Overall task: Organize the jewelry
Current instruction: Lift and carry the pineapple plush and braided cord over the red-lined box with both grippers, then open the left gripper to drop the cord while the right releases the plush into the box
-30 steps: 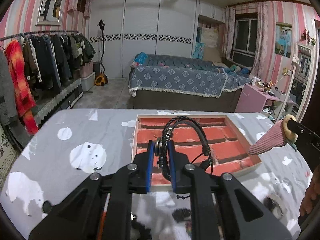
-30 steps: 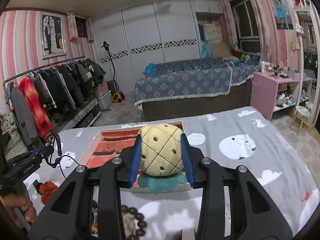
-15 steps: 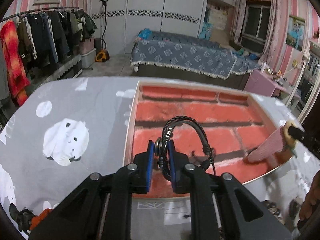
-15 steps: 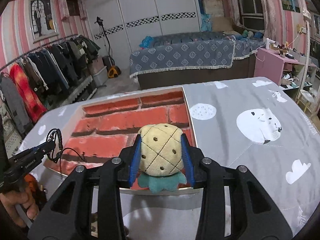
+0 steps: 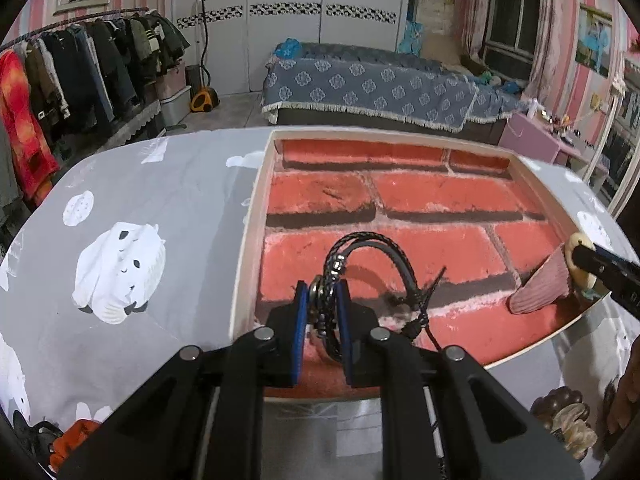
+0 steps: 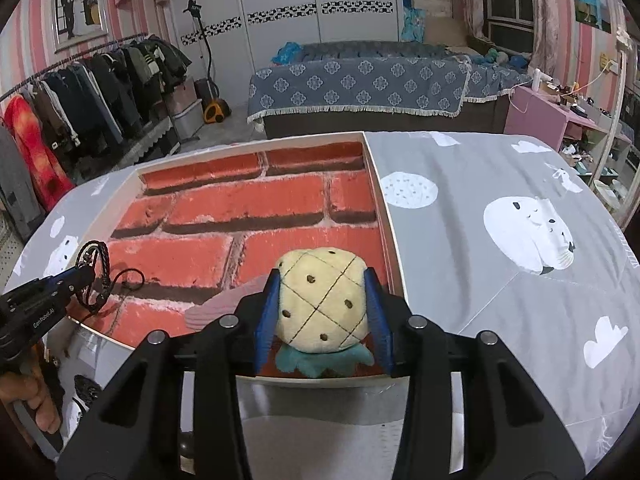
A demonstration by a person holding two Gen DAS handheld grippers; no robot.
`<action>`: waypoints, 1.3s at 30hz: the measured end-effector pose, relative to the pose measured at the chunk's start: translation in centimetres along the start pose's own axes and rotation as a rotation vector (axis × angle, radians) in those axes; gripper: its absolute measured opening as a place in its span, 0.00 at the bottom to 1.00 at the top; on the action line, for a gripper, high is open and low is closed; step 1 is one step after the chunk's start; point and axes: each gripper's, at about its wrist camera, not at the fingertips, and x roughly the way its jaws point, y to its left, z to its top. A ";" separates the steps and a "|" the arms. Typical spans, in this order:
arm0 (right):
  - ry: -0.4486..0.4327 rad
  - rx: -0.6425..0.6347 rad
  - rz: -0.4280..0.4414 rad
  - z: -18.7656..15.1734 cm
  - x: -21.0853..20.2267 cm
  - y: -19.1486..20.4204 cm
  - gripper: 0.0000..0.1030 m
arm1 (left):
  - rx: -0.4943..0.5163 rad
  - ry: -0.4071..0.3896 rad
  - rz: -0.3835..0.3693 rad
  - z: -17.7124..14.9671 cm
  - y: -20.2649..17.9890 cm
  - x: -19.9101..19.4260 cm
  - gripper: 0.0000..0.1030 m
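Note:
My left gripper (image 5: 323, 318) is shut on a black braided bracelet (image 5: 372, 246), held over the near left part of the brick-patterned tray (image 5: 250, 224); its cords (image 5: 430, 292) hang down to the tray floor. My right gripper (image 6: 322, 312) is shut on a plush pineapple hair tie (image 6: 322, 300) with a pink ribbed band (image 6: 224, 304), low over the tray's near right corner (image 6: 394, 264). The left wrist view shows the pineapple piece (image 5: 538, 286) at the tray's right side. The right wrist view shows the bracelet (image 6: 100, 268) at the left.
The tray lies on a grey cloth with white animal prints (image 5: 120, 268). A brown bead bracelet (image 5: 564, 412) and an orange item (image 5: 76, 434) lie on the cloth near the front edge. A bed (image 6: 360, 80) and clothes rack (image 5: 80, 72) stand beyond the table.
Both grippers have moved forward and down over the tray, each still holding its item. The bracelet's cords and the pink band now reach the tray floor.

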 end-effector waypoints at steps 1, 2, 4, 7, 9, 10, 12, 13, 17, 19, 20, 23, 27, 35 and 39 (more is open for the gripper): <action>0.003 -0.001 -0.001 0.0 0.0 0.2 0.44 | -0.005 0.009 -0.006 -0.1 0.0 0.2 0.15; 0.004 -0.002 -0.003 -0.1 0.1 0.3 0.46 | -0.007 0.023 -0.003 -0.3 0.1 0.6 0.15; 0.007 -0.002 -0.003 -0.1 0.2 0.3 0.49 | -0.006 0.025 -0.004 -0.3 0.0 0.5 0.17; -0.003 0.003 -0.004 0.0 0.1 0.3 0.52 | -0.008 0.019 -0.002 -0.3 0.0 0.3 0.34; -0.006 0.007 -0.007 0.0 -0.1 0.3 0.53 | -0.014 0.007 -0.004 -0.2 0.1 -0.1 0.39; -0.013 0.008 -0.006 0.1 -0.4 0.3 0.55 | -0.019 -0.001 -0.006 -0.2 0.2 -0.5 0.48; -0.033 0.017 -0.005 0.2 -1.2 0.3 0.58 | -0.025 -0.009 -0.011 -0.2 0.2 -1.2 0.49; -0.042 0.020 -0.001 0.4 -1.8 0.3 0.59 | -0.025 -0.021 -0.011 -0.1 0.3 -1.9 0.49; -0.100 0.030 0.001 0.7 -5.2 0.0 0.60 | -0.027 -0.090 -0.040 0.6 0.5 -5.9 0.49; -0.128 0.028 0.012 0.8 -7.4 -0.1 0.60 | -0.016 -0.135 -0.043 0.8 0.7 -8.7 0.49; -0.148 0.029 0.014 0.7 -8.9 -0.2 0.60 | -0.008 -0.152 -0.041 0.8 0.6 -9.9 0.49; -0.207 0.019 0.002 -0.2 -13.4 -0.4 0.62 | 0.010 -0.216 -0.027 0.2 1.2 -14.7 0.56; -0.260 -0.010 -0.019 -2.9 -18.9 -0.6 0.63 | 0.001 -0.276 0.012 -2.8 2.7 -20.2 0.60; -0.242 -0.050 -0.036 -11.9 -23.9 0.0 0.71 | -0.029 -0.288 0.035 -13.2 4.3 -24.9 0.67; -0.186 -0.047 -0.044 -15.3 -23.6 0.9 0.71 | -0.043 -0.202 0.027 -16.9 4.6 -23.6 0.67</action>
